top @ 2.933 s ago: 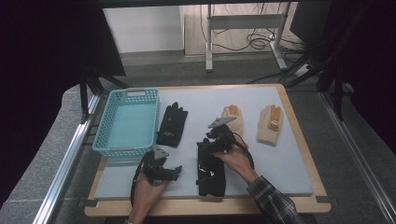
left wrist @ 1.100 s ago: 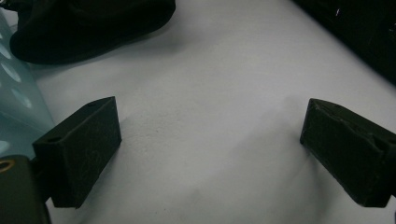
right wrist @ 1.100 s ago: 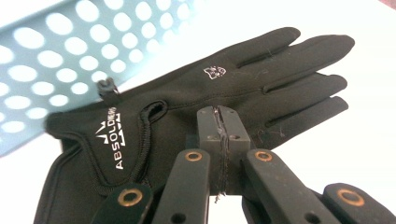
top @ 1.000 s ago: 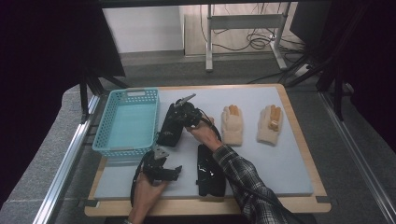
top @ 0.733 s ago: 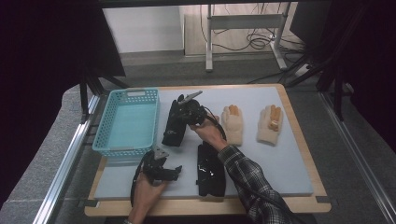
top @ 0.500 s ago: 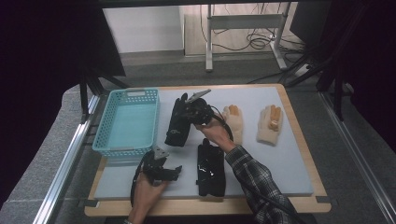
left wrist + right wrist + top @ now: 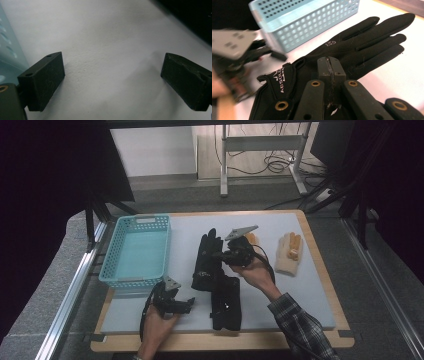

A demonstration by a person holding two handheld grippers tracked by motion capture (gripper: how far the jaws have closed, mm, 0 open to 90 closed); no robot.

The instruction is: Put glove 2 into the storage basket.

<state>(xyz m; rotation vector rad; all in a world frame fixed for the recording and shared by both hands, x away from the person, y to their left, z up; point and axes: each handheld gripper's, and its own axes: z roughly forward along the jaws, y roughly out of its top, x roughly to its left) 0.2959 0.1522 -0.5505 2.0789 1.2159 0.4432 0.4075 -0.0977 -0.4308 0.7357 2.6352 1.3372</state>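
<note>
A person is standing at the near edge of the table (image 7: 320,295), holding a gripper in each hand. The right gripper (image 7: 220,256) is hanging over the middle of the table, and a black glove (image 7: 206,262) is dangling from it. A second black glove (image 7: 226,302) is lying flat near the near edge. The left gripper (image 7: 189,304) is resting low at the near left part, just beside the blue basket (image 7: 134,251). Two beige gloves are lying toward the far right corner, one (image 7: 290,254) in plain sight, the other (image 7: 251,238) partly hiding behind the right gripper.
</note>
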